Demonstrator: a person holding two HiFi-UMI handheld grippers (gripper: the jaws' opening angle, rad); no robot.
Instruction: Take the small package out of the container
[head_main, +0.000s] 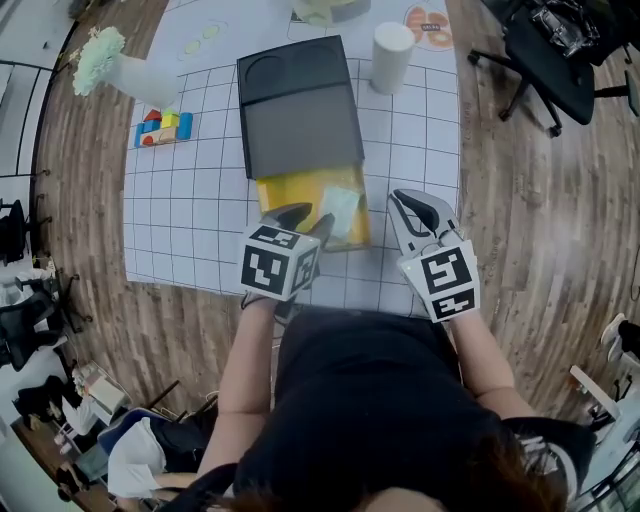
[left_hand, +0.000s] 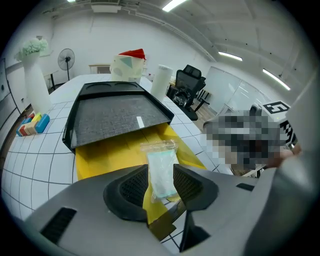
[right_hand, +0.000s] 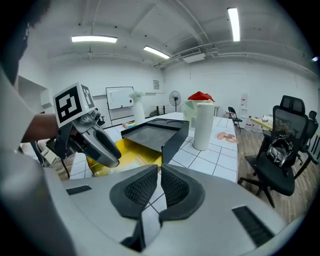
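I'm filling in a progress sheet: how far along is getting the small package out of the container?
Done: the black lid leaves the near end of the yellow container open. In hand: the left tongs, open, are lined up on the small package, which lies in the container, ungripped. Left: close on it and lift it out. The right tongs are shut and empty.

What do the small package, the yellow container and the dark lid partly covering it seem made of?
The small package: clear glossy plastic film, likely a zip bag; pale contents show through. The yellow container: smooth, slightly shiny, probably plastic. The dark lid: rigid black rim, likely plastic, with a matte speckled grey panel.
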